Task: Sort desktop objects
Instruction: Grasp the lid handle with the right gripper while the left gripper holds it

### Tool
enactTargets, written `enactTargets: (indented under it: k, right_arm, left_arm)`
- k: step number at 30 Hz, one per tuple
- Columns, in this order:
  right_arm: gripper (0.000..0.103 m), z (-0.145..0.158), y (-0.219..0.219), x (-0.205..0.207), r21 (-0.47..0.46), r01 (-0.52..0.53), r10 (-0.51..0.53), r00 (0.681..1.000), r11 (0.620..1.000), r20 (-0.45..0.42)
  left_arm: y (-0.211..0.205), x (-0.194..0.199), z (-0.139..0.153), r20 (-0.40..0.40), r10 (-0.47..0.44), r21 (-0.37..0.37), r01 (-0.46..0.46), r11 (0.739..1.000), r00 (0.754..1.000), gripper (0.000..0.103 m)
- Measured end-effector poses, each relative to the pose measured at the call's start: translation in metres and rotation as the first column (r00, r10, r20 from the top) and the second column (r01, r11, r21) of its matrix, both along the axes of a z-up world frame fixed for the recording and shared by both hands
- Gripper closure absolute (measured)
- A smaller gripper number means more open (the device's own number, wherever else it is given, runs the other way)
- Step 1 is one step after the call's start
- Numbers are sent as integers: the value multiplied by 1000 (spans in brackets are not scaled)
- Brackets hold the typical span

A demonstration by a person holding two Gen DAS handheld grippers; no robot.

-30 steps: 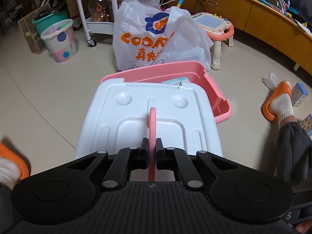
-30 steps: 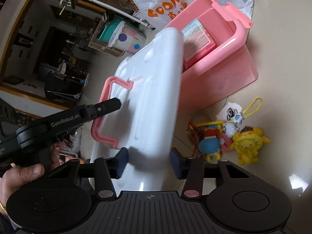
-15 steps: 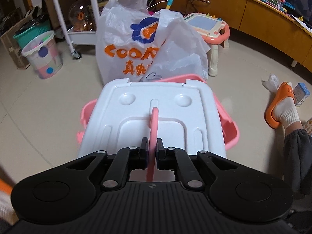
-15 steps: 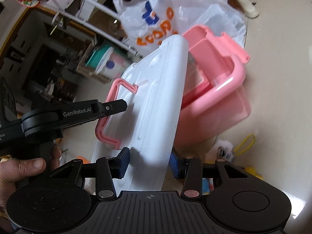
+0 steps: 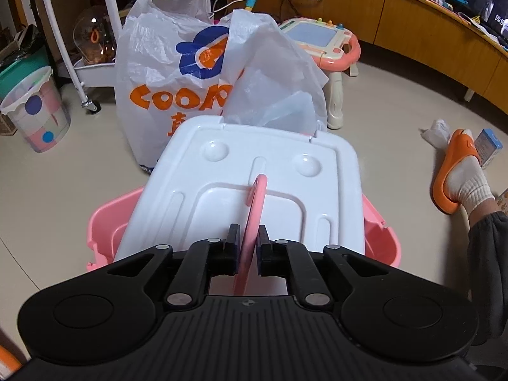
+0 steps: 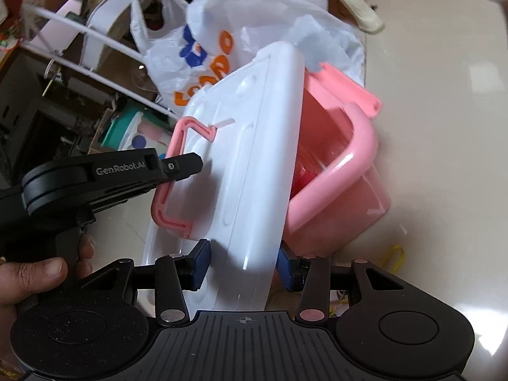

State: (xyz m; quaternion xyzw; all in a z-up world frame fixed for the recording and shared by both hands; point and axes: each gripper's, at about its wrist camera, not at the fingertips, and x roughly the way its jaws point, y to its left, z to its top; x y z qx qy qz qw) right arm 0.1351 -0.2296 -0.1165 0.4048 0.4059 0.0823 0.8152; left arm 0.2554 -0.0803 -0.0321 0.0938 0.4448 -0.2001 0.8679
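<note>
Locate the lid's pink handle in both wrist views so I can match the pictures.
Left wrist: pink handle at lower centre, edge-on, clamped in the left gripper.
Right wrist: pink handle at centre left, a loop seen from the side.
Shared landmark: the plastic bag with orange lettering, behind the pink box.

The left gripper [image 5: 247, 249] points steeply downward, its fingers [image 5: 233, 247] pinched tight on the pink handle [image 5: 254, 209] of the white lid [image 5: 222, 171]. A bare hand [image 6: 35, 282] grips its black stock. The right gripper [image 6: 243, 266] tilts down less steeply; its fingers [image 6: 200, 262] stand either side of the lid's near edge.
</note>
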Motion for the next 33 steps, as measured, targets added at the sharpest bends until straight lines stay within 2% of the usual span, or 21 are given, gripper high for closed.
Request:
enactTargets:
  k: [1,3,5,8,11,13,16,18,22,26,30,33]
  right_arm:
    - [57,1,0,-1,-10,-4,4,1000,1000,2]
    - [39,3,1,-3,-35,-15,15,1000,999,3]
    - [36,8,0,-6,-58,-26,26,1000,998,3]
    - [35,17,-9,-13,-101,-62,60,998,993,-14]
    - [34,29,-22,-20,-178,-107,105,994,978,-22]
    - [34,41,-27,-24,-263,-146,150,989,954,-6]
    - [34,62,-29,-25,-397,-208,244,969,894,41]
    - [34,78,-26,-20,-483,-252,330,940,838,83]
    - [39,98,-14,3,-612,-311,464,879,727,105]
    - [48,105,-2,39,-684,-349,562,820,641,108]
    - [57,99,20,74,-745,-393,652,755,540,74]
    - [64,90,33,95,-758,-425,694,718,495,50]
  left_arm:
    - [2,0,0,-8,4,-4,-4,1000,1000,92]
    - [5,0,-1,-21,14,-9,-14,1000,1000,91]
    - [9,-3,-2,-17,25,1,-25,1000,1000,91]
    - [17,-11,-2,-14,37,18,-37,999,999,85]
    - [27,-18,0,-8,64,1,-64,998,998,74]
    - [34,-23,2,-6,82,-13,-82,997,997,69]
    - [44,-29,8,-4,111,-37,-111,993,994,63]
    - [46,-33,11,-3,115,-44,-115,992,993,62]
    - [46,-38,13,-20,83,-22,-83,996,996,62]
    - [49,-39,10,-58,60,-36,-62,997,997,62]
    - [48,-39,7,-52,25,-40,-27,999,998,62]
    - [46,-35,1,-70,21,-34,-23,999,997,65]
